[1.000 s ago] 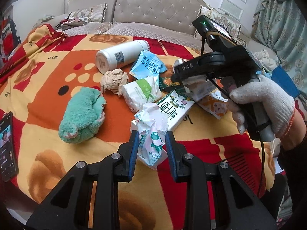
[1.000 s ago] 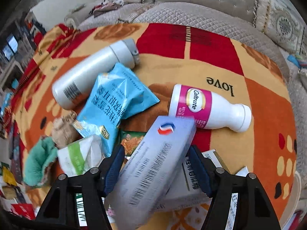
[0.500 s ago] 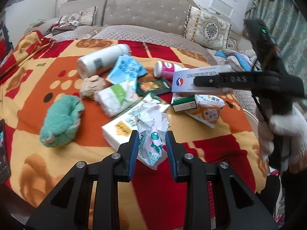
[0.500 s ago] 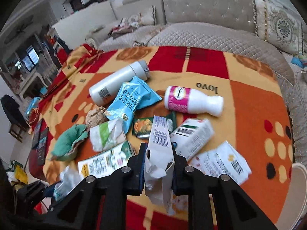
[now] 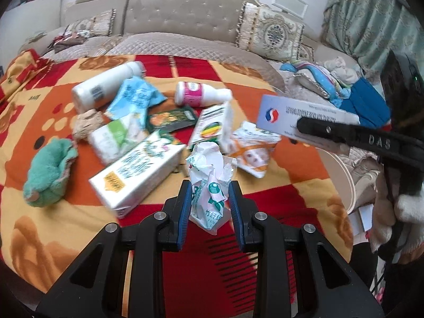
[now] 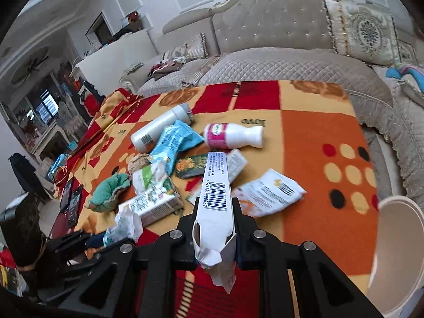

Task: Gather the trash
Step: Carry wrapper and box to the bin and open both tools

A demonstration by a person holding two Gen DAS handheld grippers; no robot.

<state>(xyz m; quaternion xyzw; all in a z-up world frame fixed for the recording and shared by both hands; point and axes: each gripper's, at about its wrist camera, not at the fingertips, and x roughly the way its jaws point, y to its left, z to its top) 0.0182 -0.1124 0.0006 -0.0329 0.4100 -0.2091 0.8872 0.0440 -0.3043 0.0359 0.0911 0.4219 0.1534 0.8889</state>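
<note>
1. Our left claw [image 5: 208, 206] is clamped on a crumpled plastic wrapper [image 5: 209, 180], which stands up between the blue pads [image 5: 185, 206]. We judge it nearly weightless, soft and slippery; the pinch sits low on the bunched part, which seems the safest hold, since a loose flap would slide out.

2. Beyond the left claw and to its left, on the blanket [image 5: 291, 159], lie a green plush toy [image 5: 47, 175], a white carton [image 5: 137, 175], a tall white bottle [image 5: 106, 87] and a blue snack bag [image 5: 135, 98]. We expect the carton to be stiff and light, best taken across its narrow sides; the bottle is round and smooth, so it could roll out of a loose pinch.

3. Ahead and to the right of the left claw rest a pink-labelled bottle [image 5: 201, 95] and an orange-and-white packet [image 5: 254, 153], thin and floppy by our guess.

4. Our right claw [image 6: 215, 220] is shut on a long white box [image 6: 216, 185] with a barcode, held near its torn end. It looks like stiff, light cardboard, though the crushed end may give under pressure.

5. To the right of that claw stands a white bin [image 6: 397, 238], cut off by the frame edge; we cannot see inside it.

6. Motion blur smears most labels, the pile overlaps so lower items are partly hidden, and the person's gloved hand is barely visible at the right edge of the left wrist view.
</note>
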